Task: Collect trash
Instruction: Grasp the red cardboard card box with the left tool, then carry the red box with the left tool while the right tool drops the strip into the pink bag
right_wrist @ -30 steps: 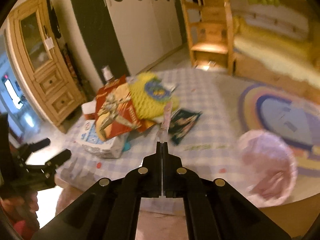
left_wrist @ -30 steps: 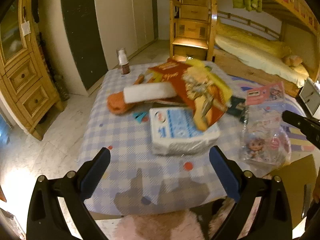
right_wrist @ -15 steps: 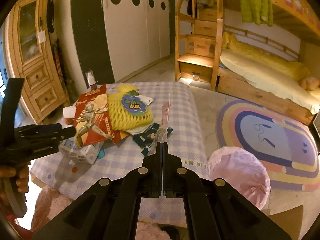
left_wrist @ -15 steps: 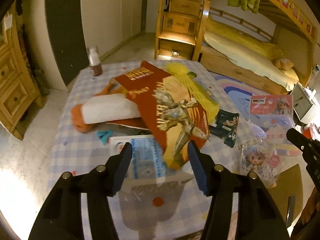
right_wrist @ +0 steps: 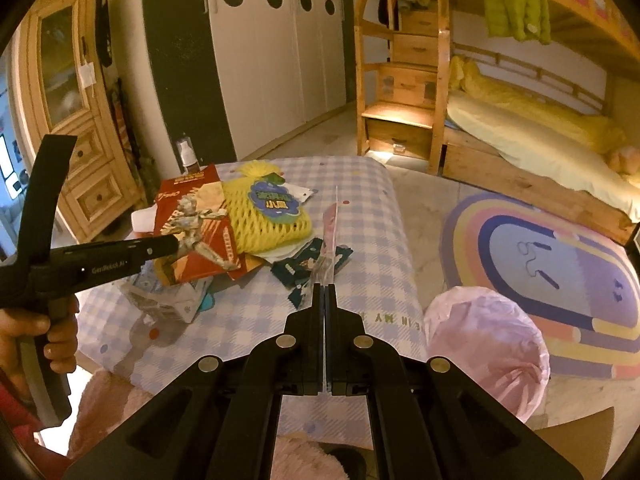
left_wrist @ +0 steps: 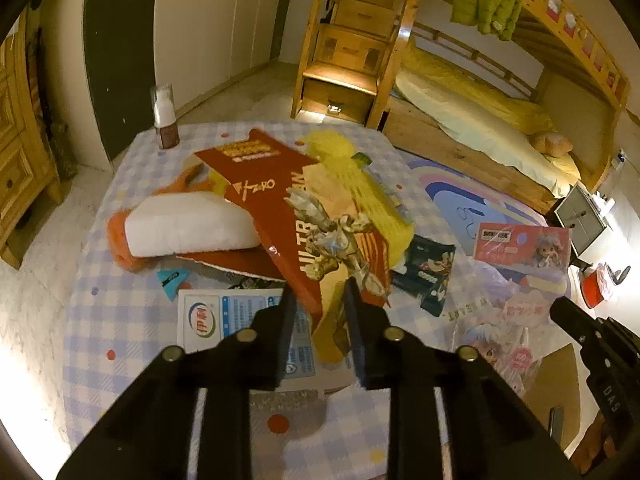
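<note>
Trash is piled on a table with a blue checked cloth. A red Ultraman pack lies on top, over a white milk carton. My left gripper is closing its jaws on the pack's near corner, which fills the gap between them. The right wrist view shows this gripper at the pack. My right gripper is shut on a clear doll wrapper, seen edge-on. That wrapper hangs before the right gripper in the left wrist view.
A yellow foam net, a dark sachet, a white foam block and a small bottle are also on the table. A pink bag stands on the floor to the right, beside a round rug.
My left gripper moved forward over the pile and its jaws narrowed from wide open to close around the red pack's corner. The right gripper stayed shut on the wrapper.
</note>
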`<state>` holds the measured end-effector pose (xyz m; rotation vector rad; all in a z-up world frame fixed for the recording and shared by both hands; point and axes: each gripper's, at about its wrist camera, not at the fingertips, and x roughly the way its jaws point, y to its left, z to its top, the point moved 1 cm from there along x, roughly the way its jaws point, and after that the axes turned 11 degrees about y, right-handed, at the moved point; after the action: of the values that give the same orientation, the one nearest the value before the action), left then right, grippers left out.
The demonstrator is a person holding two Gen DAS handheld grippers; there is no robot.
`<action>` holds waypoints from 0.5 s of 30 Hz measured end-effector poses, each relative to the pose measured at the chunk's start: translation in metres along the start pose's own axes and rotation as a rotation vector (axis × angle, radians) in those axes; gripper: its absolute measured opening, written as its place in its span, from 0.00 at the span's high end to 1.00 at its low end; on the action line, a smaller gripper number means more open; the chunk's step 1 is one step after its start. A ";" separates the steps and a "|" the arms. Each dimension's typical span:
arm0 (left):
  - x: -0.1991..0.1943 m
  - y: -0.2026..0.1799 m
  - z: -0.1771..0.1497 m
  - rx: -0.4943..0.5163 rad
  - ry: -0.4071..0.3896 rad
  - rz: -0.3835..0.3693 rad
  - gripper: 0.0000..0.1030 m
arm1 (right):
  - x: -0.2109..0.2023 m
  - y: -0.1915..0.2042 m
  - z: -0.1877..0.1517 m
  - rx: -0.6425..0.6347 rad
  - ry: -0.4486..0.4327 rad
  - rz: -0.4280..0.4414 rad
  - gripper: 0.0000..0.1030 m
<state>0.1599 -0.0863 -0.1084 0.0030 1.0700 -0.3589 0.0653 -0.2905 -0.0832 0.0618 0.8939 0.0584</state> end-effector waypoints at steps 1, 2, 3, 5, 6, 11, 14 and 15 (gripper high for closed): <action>-0.005 -0.001 -0.001 0.004 -0.005 -0.005 0.87 | -0.003 0.000 -0.001 0.001 -0.003 0.003 1.00; -0.008 -0.002 -0.001 0.007 -0.012 -0.006 0.90 | -0.006 0.001 -0.003 0.003 -0.008 0.004 1.00; -0.014 -0.004 -0.001 0.014 -0.024 -0.004 0.92 | -0.008 0.001 -0.004 0.004 -0.013 0.005 1.00; -0.028 -0.008 -0.005 0.032 -0.049 -0.002 0.95 | -0.013 0.000 -0.005 0.005 -0.021 0.007 1.00; -0.035 -0.010 -0.006 0.045 -0.063 -0.002 0.96 | -0.016 -0.001 -0.006 0.006 -0.027 0.007 1.00; -0.068 -0.023 -0.013 0.120 -0.149 0.024 1.00 | -0.031 -0.006 -0.012 0.019 -0.058 -0.005 1.00; -0.082 -0.034 -0.018 0.161 -0.186 0.015 1.00 | -0.039 -0.008 -0.017 0.029 -0.076 -0.011 1.00; -0.085 -0.039 -0.019 0.176 -0.193 0.014 1.00 | -0.043 -0.010 -0.019 0.032 -0.083 -0.015 1.00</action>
<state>0.0962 -0.0952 -0.0387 0.1298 0.8447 -0.4310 0.0239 -0.3028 -0.0625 0.0872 0.8128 0.0275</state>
